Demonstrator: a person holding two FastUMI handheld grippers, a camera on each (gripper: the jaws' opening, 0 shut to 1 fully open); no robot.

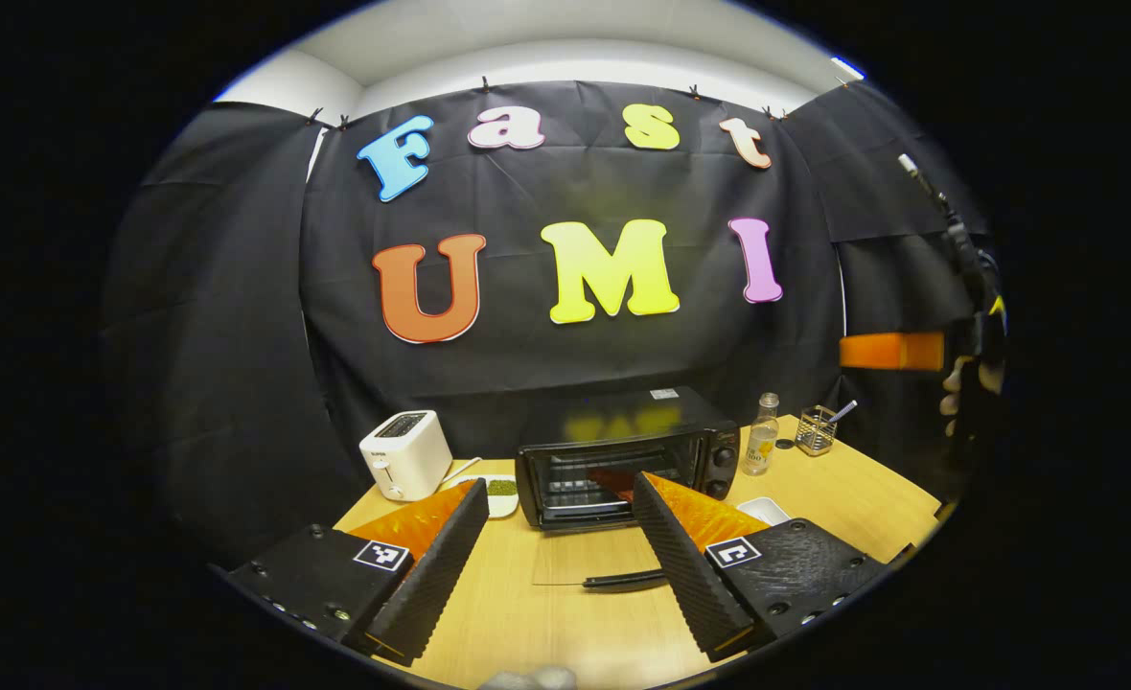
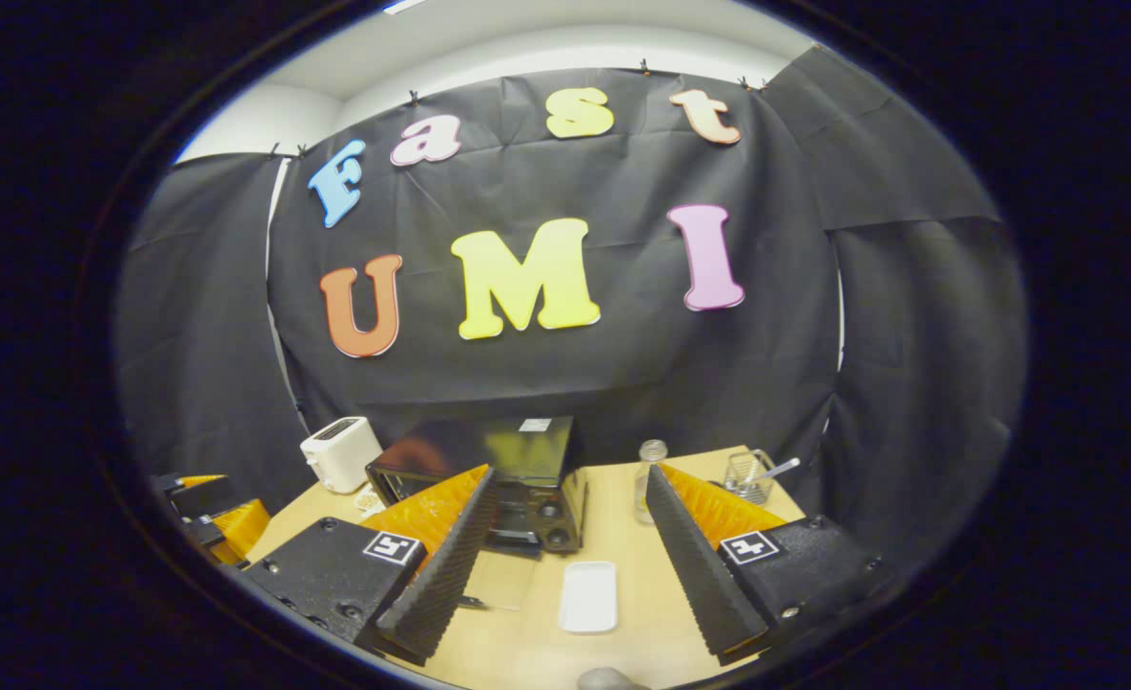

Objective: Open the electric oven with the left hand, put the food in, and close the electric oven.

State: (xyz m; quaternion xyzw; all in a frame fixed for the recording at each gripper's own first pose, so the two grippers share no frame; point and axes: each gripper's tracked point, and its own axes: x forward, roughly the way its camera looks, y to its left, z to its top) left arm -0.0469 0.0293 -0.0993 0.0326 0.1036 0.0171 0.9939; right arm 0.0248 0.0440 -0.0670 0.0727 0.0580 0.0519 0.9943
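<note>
Although a small pale label sits on top of the electric oven [image 1: 623, 450], its writing cannot be read. Straight ahead of the left gripper [image 1: 558, 561], whose fingers are held apart with nothing between them, the black oven is seen with its glass door [image 1: 589, 556] lowered flat onto the desk [image 1: 843, 498]. Beyond the right gripper [image 2: 570, 565], likewise spread and unladen, a white tray [image 2: 588, 596] is seen between the fingers.

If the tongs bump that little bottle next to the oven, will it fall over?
Probably. The bottle is tall and narrow on a small base, so a push near its cap would likely tip it. It looks like clear glass, so it may be slippery and could break. Once down, it would probably roll on the table.
</note>
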